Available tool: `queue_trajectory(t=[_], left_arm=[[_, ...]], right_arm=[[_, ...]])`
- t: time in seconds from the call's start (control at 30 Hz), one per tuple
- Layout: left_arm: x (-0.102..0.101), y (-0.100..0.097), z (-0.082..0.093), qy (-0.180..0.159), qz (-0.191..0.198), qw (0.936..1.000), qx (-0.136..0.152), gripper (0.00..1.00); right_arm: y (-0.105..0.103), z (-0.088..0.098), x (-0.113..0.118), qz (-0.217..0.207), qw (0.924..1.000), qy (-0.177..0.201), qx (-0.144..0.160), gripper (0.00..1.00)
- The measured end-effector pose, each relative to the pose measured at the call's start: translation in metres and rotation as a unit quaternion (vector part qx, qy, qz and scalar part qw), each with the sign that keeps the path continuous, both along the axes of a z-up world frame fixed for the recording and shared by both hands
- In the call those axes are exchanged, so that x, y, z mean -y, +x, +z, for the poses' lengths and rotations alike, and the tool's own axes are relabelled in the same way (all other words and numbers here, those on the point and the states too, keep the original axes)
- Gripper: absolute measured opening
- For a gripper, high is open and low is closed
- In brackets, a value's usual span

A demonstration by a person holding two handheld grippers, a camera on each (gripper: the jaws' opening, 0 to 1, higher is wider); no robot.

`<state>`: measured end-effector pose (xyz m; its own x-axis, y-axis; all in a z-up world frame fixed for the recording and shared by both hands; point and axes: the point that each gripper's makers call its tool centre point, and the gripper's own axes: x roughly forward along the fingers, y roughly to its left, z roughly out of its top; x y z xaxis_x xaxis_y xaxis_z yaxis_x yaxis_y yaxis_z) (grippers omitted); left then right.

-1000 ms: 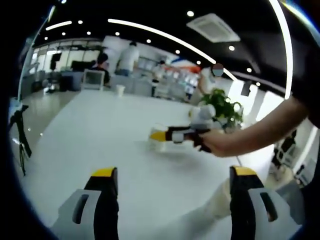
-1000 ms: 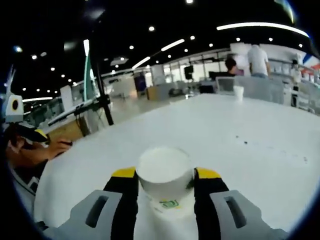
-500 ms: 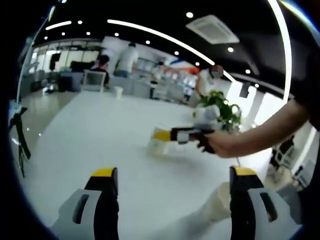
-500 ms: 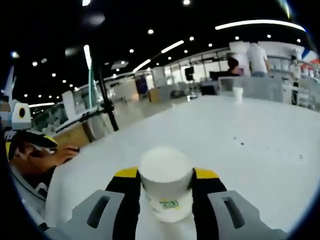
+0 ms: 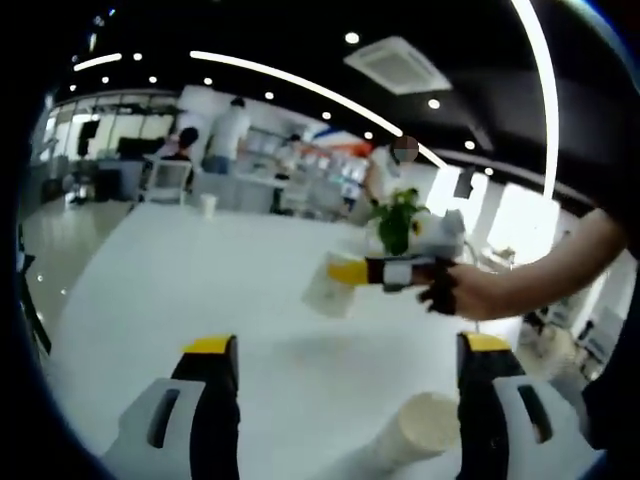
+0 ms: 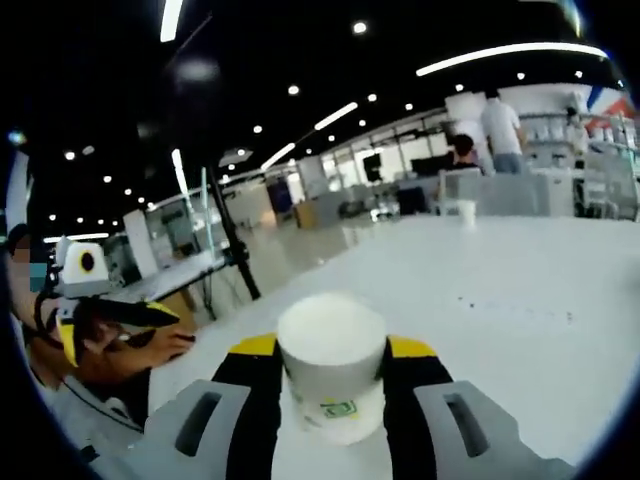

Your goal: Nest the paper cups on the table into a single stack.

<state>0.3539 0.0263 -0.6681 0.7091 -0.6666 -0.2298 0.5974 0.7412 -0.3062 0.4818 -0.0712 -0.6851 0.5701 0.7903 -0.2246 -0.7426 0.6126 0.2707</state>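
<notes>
My right gripper (image 6: 330,347) is shut on a white paper cup (image 6: 332,385) with a green logo, held upright above the white table (image 6: 520,300). From the left gripper view, that gripper (image 5: 350,272) comes in from the right in a person's hand, holding the cup (image 5: 328,288) tilted in the air. My left gripper (image 5: 348,345) stands open with its jaws wide apart. A second white cup (image 5: 415,435) lies low beside the right-hand jaw, its open mouth facing up and right; nothing grips it. The left gripper (image 6: 105,310) appears at the left edge.
A third small cup (image 5: 208,205) stands far off near the table's back edge, also seen as the far cup (image 6: 466,212). A potted plant (image 5: 395,215) sits at the back right. A tripod (image 6: 232,255) stands past the table's left side. People stand in the background.
The right gripper has lifted its cup off the table and carried it higher. The left gripper's camera has shifted, and the cup lying by its right jaw now shows its open mouth.
</notes>
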Motion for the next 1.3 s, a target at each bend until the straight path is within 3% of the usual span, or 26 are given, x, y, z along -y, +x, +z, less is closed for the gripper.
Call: queue_trajectory(t=[0.33,0.47,0.87,0.97,1.03,1.3], left_arm=[[0.023,-0.024,0.015,-0.014,-0.036,0.9992,0.006,0.89],[0.034,-0.033,0.018,-0.014,-0.055,0.9983,0.009,0.88],[0.076,-0.060,0.031,-0.034,-0.109,0.9934,0.010,0.85],[0.086,-0.066,0.030,-0.036,-0.125,0.9915,0.007,0.85],[0.090,-0.066,0.030,-0.038,-0.128,0.9910,0.006,0.85],[0.099,-0.070,0.043,-0.073,-0.142,0.9872,0.002,0.80]], right_arm=[[-0.051,0.052,0.013,-0.011,0.9987,0.043,0.027,0.36],[-0.070,0.065,0.013,-0.012,0.9974,0.065,0.027,0.36],[-0.122,0.081,0.002,0.003,0.9942,0.105,0.025,0.36],[-0.127,0.086,-0.001,0.012,0.9916,0.128,0.018,0.36],[-0.130,0.091,-0.004,0.019,0.9907,0.132,0.029,0.36],[-0.142,0.086,-0.015,0.054,0.9865,0.154,0.010,0.36]])
